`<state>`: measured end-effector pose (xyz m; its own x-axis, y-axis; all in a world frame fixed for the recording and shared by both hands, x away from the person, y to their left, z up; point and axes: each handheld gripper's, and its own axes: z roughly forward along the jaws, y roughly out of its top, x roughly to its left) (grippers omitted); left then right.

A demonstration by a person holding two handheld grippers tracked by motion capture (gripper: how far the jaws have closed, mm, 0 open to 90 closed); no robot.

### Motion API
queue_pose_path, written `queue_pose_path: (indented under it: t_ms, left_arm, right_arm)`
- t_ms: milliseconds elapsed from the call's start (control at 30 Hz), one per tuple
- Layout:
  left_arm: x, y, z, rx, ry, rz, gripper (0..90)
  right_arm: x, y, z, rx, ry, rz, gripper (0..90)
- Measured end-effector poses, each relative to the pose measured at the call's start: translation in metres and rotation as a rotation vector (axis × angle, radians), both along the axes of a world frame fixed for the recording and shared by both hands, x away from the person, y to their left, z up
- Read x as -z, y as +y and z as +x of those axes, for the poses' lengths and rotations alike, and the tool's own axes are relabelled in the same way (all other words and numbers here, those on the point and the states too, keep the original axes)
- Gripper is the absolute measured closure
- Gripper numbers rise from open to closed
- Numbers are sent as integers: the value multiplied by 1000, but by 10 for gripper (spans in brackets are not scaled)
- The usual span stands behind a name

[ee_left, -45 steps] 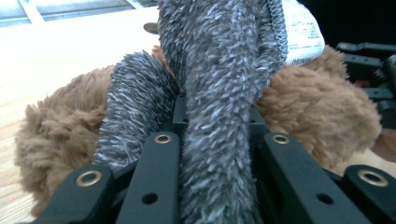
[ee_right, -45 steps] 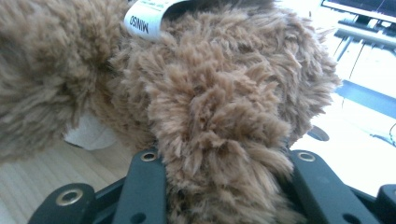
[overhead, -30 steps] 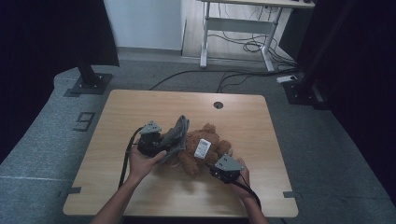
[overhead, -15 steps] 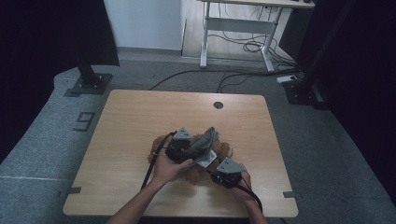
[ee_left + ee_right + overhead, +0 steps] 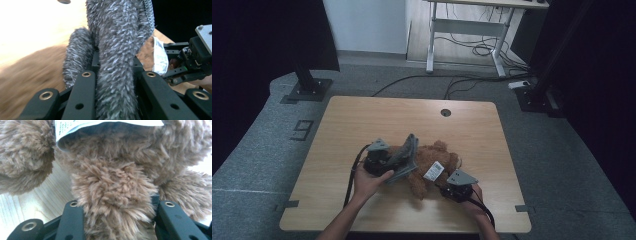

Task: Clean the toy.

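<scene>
One brown teddy bear (image 5: 432,167), one grey fuzzy cloth (image 5: 404,157), one white tag (image 5: 433,171). The bear lies near the table (image 5: 362,125)'s front edge, its long axis roughly left-right, between both grippers. Left gripper (image 5: 398,161) is clamped on the cloth, over the bear's left end. Right gripper (image 5: 446,186) pinches a bear limb.
</scene>
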<state>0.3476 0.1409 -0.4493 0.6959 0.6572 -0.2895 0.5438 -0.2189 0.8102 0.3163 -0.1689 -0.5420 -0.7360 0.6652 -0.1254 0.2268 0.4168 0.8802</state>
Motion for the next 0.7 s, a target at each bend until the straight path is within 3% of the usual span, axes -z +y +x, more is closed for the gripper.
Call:
queue_pose_path:
  t_ms: [167, 300, 700]
  left_arm:
    - [3, 32, -5, -48, 0, -39, 741]
    - [9, 50, -7, -82, 12, -45, 740]
    - [29, 81, -4, -161, 66, -4, 738]
  right_arm:
    - [1, -1, 0, 3, 6, 1, 576]
    - [1, -1, 0, -1, 7, -2, 576]
    - [1, -3, 2, -14, 29, -3, 567]
